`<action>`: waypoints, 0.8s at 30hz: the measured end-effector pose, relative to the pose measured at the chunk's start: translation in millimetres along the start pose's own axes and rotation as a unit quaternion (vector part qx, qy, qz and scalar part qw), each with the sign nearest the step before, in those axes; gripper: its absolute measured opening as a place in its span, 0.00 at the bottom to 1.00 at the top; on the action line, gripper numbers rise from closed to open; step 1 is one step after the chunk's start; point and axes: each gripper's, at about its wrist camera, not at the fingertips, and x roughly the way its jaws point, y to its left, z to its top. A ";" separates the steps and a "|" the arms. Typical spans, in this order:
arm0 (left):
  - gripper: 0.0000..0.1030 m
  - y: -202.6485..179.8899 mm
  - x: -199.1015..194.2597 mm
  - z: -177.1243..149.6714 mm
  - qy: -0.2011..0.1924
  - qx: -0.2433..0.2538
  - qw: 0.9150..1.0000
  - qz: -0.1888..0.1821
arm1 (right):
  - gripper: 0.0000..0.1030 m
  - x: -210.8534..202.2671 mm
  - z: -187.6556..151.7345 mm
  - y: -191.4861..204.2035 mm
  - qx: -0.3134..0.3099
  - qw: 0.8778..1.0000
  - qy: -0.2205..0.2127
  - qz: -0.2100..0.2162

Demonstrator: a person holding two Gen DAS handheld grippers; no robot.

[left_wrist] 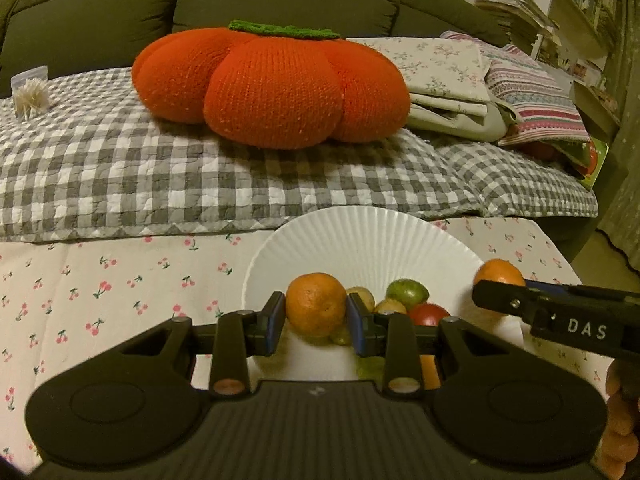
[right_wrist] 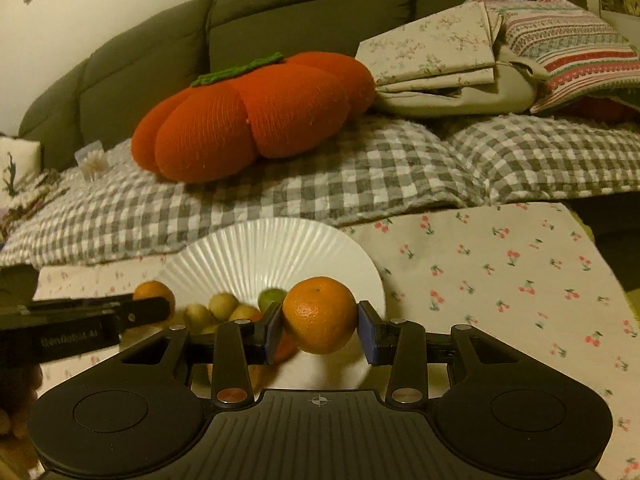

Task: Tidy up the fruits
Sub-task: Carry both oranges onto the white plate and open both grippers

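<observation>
My left gripper (left_wrist: 316,322) is clamped on a mandarin (left_wrist: 316,304), both blue pads against its sides, held over the near part of the white fluted plate (left_wrist: 360,236). My right gripper (right_wrist: 320,330) pinches a second mandarin (right_wrist: 319,314) above the same plate's right half. Small green, yellow and red fruits (left_wrist: 406,294) lie piled on the plate, which sits on the cherry-print cloth (left_wrist: 120,280).

Home living room: sofa (left_wrist: 200,4), bedding (left_wrist: 440,68)

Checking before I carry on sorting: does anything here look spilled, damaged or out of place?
Nothing stands out. Each gripper holds a mandarin over the white plate, where the other fruits sit together.
</observation>
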 end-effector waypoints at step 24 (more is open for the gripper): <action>0.46 -2.4 14.6 5.2 -0.026 0.003 0.999 -0.026 | 0.45 28.4 -5.1 0.8 0.020 1.000 -0.019 -0.004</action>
